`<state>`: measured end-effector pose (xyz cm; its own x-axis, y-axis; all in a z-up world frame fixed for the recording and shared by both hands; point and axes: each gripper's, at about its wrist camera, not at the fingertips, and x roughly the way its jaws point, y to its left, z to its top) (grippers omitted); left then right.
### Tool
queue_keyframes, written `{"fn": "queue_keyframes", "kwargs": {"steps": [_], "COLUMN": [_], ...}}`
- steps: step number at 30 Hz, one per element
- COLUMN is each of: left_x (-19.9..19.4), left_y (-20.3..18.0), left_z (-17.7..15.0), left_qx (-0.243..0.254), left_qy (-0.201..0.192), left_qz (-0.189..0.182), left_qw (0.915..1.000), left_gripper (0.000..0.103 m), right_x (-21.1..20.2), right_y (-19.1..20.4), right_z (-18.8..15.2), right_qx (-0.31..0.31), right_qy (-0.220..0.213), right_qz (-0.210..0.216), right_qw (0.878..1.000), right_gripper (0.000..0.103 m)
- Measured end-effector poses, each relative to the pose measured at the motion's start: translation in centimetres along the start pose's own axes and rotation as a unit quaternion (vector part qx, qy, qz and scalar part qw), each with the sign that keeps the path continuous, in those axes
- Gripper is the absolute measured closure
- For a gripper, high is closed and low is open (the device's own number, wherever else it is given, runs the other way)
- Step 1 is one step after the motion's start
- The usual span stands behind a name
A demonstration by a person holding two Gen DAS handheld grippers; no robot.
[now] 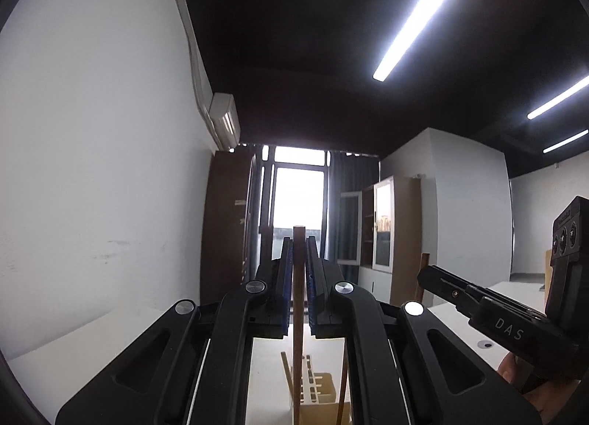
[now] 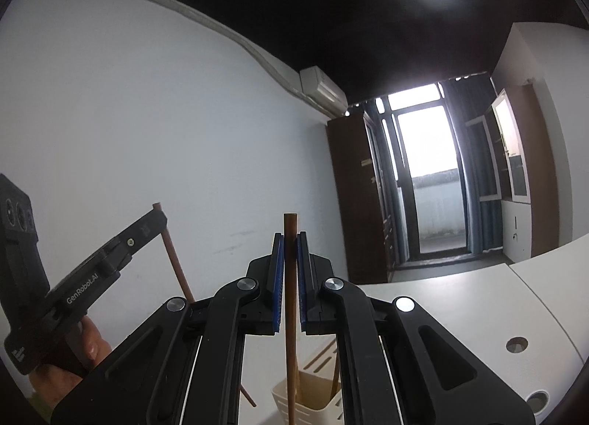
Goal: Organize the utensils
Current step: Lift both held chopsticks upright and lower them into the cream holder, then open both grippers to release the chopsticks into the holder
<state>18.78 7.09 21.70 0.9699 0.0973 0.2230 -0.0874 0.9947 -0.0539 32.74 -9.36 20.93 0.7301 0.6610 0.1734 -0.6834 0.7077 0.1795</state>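
Chopsticks: I hold one brown wooden stick point(image 1: 298, 296) pinched in my left tongs point(image 1: 299, 252) and another point(image 2: 290, 277) in my right tongs point(image 2: 290, 252), both upright, long axes vertical. The cream slotted holder point(image 2: 313, 403) stands on the white tabletop point(image 2: 460, 300) directly below both.

Plain white wall point(image 1: 95, 167) fills the 9 o'clock side, with an air conditioner point(image 1: 225, 119) up near the black ceiling point(image 1: 294, 38). Bright window point(image 1: 297, 197) dead ahead, dark wardrobe point(image 1: 226, 222) beside it, strip light point(image 1: 414, 25) at 1 o'clock, white tabletop point(image 2: 460, 300) below.
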Motion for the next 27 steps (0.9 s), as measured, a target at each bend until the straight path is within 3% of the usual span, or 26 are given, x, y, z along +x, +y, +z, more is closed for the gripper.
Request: {"fn": "queue_keyframes", "kwargs": {"steps": [4,13,17,21,27], "left_x": [0.0,1.1,3.0,5.7,7.4], "left_y": [0.1,-0.1,0.5,0.3,0.6], "left_z": [0.3,-0.6,-1.8,-3.3,-5.2], "left_qx": [-0.012,-0.03,-0.031,-0.019,-0.008], "left_qy": [-0.019,-0.054,-0.022,0.052,0.1], "left_qz": [-0.008,-0.008,-0.012,-0.014,-0.023], "left_qw": [0.9997,0.9981,0.9992,0.9983,0.9946], "left_gripper": [0.097,0.097,0.097,0.097,0.097], "right_x": [-1.1,0.8,2.5,5.1,6.0], "right_y": [-0.3,-1.3,-1.7,-2.6,-2.3], "right_z": [0.9,0.5,-0.5,-2.7,-4.5], "right_qx": [0.007,0.008,0.0,0.001,-0.008], "right_qy": [-0.055,-0.066,-0.045,0.013,0.069], "right_qz": [-0.003,-0.004,-0.011,-0.02,-0.027], "right_qw": [0.998,0.998,0.999,1.0,0.997], "right_gripper": [0.096,0.096,0.096,0.096,0.096]}}
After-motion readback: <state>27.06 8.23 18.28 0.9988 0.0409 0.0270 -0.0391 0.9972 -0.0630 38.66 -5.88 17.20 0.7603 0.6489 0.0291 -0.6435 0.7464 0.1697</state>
